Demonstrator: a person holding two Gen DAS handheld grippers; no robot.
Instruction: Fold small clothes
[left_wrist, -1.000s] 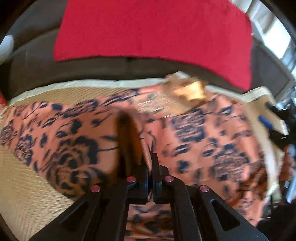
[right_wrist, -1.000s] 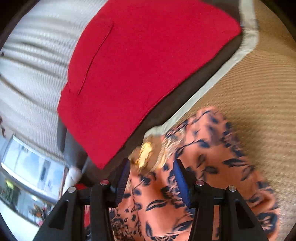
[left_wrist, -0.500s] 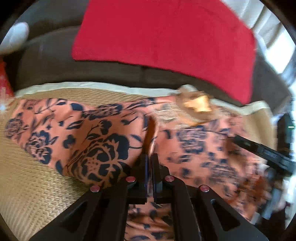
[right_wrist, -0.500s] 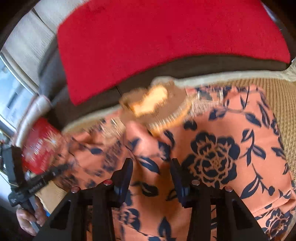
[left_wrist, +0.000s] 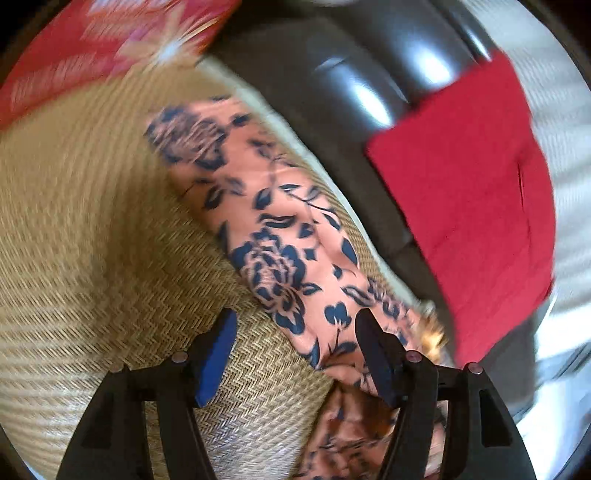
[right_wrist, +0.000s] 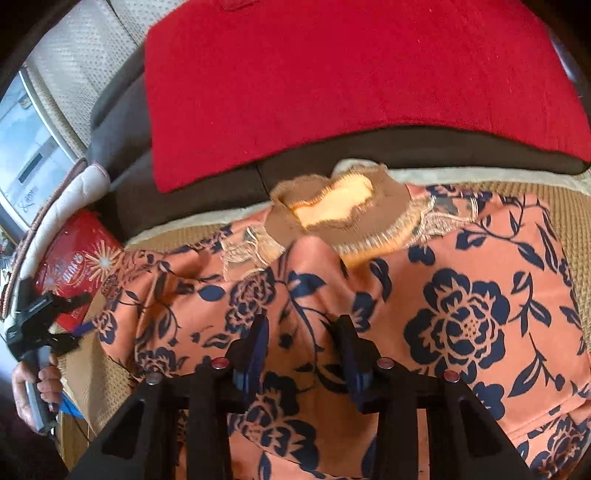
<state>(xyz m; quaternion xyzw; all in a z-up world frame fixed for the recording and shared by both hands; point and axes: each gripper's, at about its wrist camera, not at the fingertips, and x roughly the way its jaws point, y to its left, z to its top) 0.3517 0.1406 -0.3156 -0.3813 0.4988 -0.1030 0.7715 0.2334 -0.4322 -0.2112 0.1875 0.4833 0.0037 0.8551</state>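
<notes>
An orange top with a dark blue flower print (right_wrist: 461, 314) lies spread on a woven mat (left_wrist: 92, 221), its brown knit collar (right_wrist: 343, 206) toward the sofa. One sleeve (left_wrist: 280, 229) runs diagonally across the left wrist view. My left gripper (left_wrist: 295, 317) hovers over the sleeve's lower edge with its jaws opening and nothing pinched; its right finger is above the cloth. It also shows at the left of the right wrist view as the left gripper (right_wrist: 74, 319), held by a hand. My right gripper (right_wrist: 301, 325) is low over the top's chest, jaws closing, with cloth lying between the pads.
A red cloth (right_wrist: 332, 74) drapes over the dark sofa back (left_wrist: 332, 92) behind the mat. A red printed box (right_wrist: 74, 266) sits at the mat's left end. A pale border (right_wrist: 480, 175) edges the mat along the sofa.
My left gripper let go of the cloth fold it pinched, opened wide and swung with a roll out to the sleeve. My right gripper's jaws narrowed a little over the chest.
</notes>
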